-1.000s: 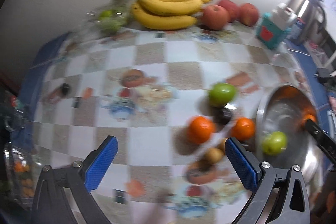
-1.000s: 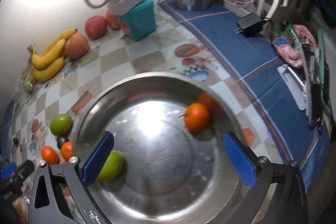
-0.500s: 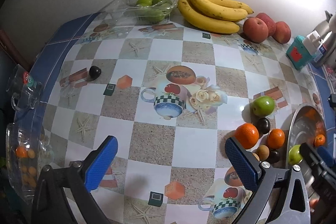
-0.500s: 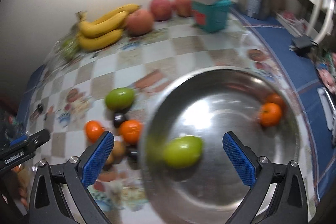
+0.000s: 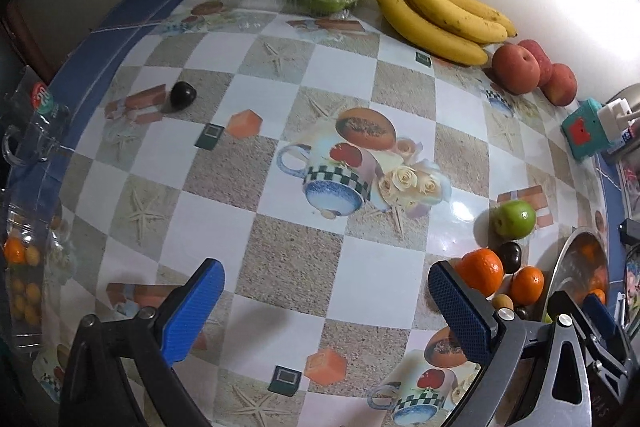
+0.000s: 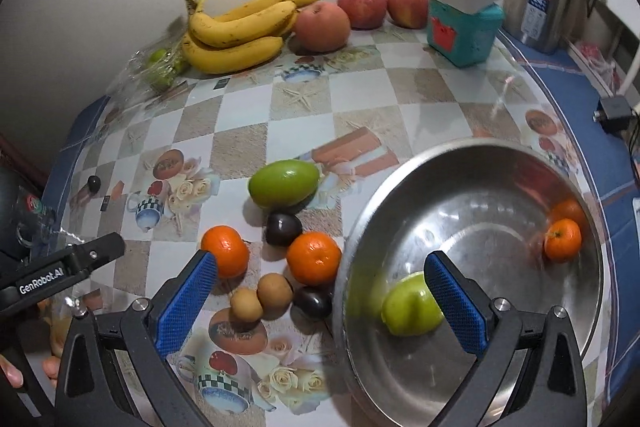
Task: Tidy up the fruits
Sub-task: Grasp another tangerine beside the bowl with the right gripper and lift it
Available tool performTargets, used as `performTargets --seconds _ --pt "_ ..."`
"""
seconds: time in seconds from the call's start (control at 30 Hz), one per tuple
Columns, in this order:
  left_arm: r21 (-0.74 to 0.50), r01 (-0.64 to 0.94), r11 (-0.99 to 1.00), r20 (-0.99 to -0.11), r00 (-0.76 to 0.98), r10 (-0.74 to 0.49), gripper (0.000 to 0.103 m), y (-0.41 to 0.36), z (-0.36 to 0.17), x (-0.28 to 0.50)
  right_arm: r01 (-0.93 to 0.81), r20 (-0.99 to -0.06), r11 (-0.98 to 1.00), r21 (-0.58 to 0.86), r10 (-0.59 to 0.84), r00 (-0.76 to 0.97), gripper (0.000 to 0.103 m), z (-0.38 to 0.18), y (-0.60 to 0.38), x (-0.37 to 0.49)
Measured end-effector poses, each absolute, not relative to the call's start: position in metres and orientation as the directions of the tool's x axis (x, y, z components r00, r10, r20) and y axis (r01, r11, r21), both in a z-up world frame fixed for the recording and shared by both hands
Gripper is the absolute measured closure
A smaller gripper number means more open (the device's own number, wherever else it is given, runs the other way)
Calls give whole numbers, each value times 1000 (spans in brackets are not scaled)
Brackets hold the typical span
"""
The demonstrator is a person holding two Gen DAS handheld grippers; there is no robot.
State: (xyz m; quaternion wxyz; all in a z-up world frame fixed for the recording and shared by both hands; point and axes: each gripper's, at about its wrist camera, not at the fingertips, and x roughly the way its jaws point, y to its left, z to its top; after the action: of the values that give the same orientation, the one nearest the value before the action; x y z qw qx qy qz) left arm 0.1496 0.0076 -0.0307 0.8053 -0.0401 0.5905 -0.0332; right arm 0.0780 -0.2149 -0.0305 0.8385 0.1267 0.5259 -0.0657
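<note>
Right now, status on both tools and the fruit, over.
Left tool open, empty. Right tool open, empty, by steel bowl. Bowl holds green fruit and orange. Loose cluster beside bowl; nothing blocking.

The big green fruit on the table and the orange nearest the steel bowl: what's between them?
One small dark plum-like fruit lies between the big green fruit and that orange, clearest in the right wrist view.

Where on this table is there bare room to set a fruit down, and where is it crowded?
Free: the table middle, between the lone plum, the bananas and the left gripper. Also between the apples and the bowl. Crowded: the fruit cluster against the bowl's left rim.
</note>
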Motion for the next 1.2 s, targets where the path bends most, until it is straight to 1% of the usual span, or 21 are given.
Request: performTargets --seconds 0.13,0.17,0.2,0.23,0.27,0.3,0.37,0.47,0.57,0.63,0.77,1.2 --pt "-112 29 993 -955 272 -115 0 1 -37 151 206 -900 973 99 0 436 2 -30 -205 81" --pt "-113 33 993 -957 266 -118 0 -1 -39 151 200 -901 976 91 -5 434 6 -30 -204 82" --pt "-119 37 992 -958 260 -124 0 -2 -40 151 197 -901 977 84 -10 434 16 -30 -203 83" --pt "-127 40 991 -958 256 -133 0 -3 -41 151 197 -902 977 83 -10 432 21 -31 -203 84" --pt "-139 43 989 -957 252 -145 0 -4 -41 151 196 -903 977 85 -7 429 29 -32 -203 84" --pt "-144 45 989 -957 249 -151 0 -5 -41 151 194 -905 977 86 -5 425 34 -33 -202 85" --pt "-152 48 987 -957 244 -159 1 -6 -42 151 181 -909 980 77 -5 418 38 -35 -199 87" --pt "-170 36 985 -959 224 -173 1 -7 -46 154 162 -916 985 66 -4 401 51 -40 -194 89" --pt "-205 28 978 -957 205 -206 1 -8 -49 154 156 -922 986 57 -8 387 51 -44 -192 91" --pt "-197 32 980 -958 204 -199 2 -11 -50 154 145 -925 988 51 -8 379 53 -46 -189 93" --pt "-199 39 979 -958 203 -203 2 -13 -49 154 136 -927 991 -5 -56 370 54 -50 -184 95" --pt "-203 42 978 -958 200 -207 2 -16 -48 154 54 -923 989 -136 -146 355 56 -56 -170 98"
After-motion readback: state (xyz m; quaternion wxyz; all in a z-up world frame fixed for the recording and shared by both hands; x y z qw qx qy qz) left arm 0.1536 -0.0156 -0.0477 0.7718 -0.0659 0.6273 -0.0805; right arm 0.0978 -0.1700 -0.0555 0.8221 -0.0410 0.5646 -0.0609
